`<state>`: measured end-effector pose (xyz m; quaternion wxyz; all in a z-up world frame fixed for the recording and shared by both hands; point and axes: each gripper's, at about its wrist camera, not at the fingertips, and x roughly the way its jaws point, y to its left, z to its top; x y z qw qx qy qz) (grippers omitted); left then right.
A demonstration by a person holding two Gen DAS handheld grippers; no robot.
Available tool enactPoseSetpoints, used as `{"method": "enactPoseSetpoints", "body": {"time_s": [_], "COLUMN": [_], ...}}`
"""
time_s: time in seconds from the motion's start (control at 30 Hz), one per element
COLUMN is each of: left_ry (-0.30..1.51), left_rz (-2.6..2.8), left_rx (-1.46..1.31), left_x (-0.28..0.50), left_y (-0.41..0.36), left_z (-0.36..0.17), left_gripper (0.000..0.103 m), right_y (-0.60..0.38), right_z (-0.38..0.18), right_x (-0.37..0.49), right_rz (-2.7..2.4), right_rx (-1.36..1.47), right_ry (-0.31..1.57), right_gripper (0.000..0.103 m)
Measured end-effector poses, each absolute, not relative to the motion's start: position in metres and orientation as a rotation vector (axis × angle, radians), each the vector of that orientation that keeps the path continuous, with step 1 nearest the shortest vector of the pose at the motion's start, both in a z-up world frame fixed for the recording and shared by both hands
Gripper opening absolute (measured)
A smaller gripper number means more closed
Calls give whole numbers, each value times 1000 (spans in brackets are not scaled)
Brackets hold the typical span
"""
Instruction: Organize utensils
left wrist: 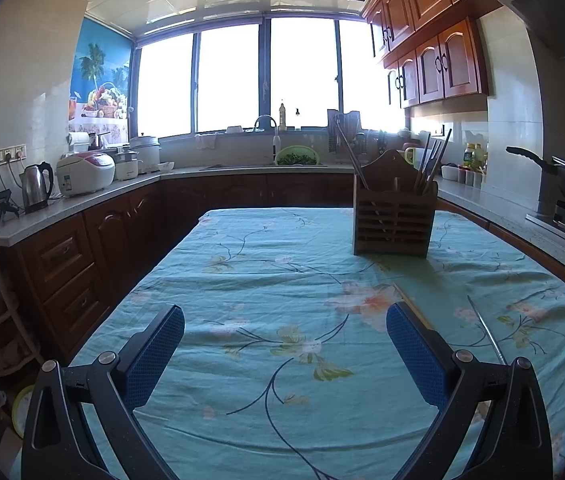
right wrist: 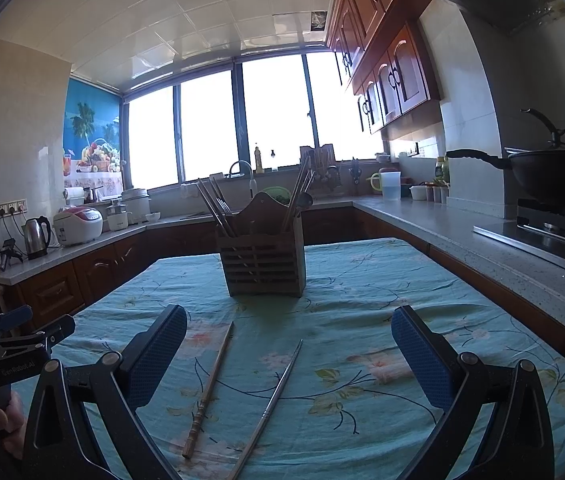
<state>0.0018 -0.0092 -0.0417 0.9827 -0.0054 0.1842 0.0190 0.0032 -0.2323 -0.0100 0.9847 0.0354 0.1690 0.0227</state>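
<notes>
- While most utensils already stand in the wooden holder (right wrist: 263, 252) at the centre of the right wrist view, two chopsticks are left on the counter (right wrist: 382, 288).
- Lower centre of that view: a wooden chopstick (right wrist: 208, 390) and a metal chopstick (right wrist: 272, 408) lie apart, angled toward the holder.
- Right claw (right wrist: 288, 354) is wide and empty, hovering over both.
- Left claw (left wrist: 285, 354) is wide and empty too, over bare cloth.
- Judged: nearly done; both chopsticks need picking up and dropping in.
</notes>
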Motion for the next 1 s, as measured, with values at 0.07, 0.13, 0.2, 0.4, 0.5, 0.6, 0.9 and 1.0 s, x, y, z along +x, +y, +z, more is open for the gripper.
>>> {"method": "enactPoseSetpoints", "body": {"time_s": [0.07, 0.13, 0.2, 0.4, 0.5, 0.6, 0.9, 1.0], "left_ry": [369, 371, 373, 375, 381, 385, 390, 395], "left_rz": [38, 38, 37, 35, 34, 36, 24, 22], "left_rx": [-11, -11, -12, -15, -18, -23, -36, -36], "left_x": [2, 2, 2, 2, 3, 4, 6, 7], "left_y": [-10, -10, -11, -13, -14, -15, -19, -21], "left_z": [-42, -42, -42, -41, -41, -40, -35, -35], "left_gripper": [102, 102, 102, 102, 102, 102, 102, 102], "right_y": [-231, -231, -230, -229, -229, -229, -225, -226], "right_z": [-10, -10, -9, -8, -7, -8, -6, -6], "right_x": [3, 3, 3, 3, 3, 3, 6, 8], "right_rz": [46, 45, 45, 46, 45, 46, 47, 48], "right_rx": [73, 73, 74, 75, 76, 76, 77, 77], "right_ry": [340, 340, 340, 339, 339, 340, 350, 353], "right_gripper": [103, 103, 103, 103, 103, 103, 103, 103]}}
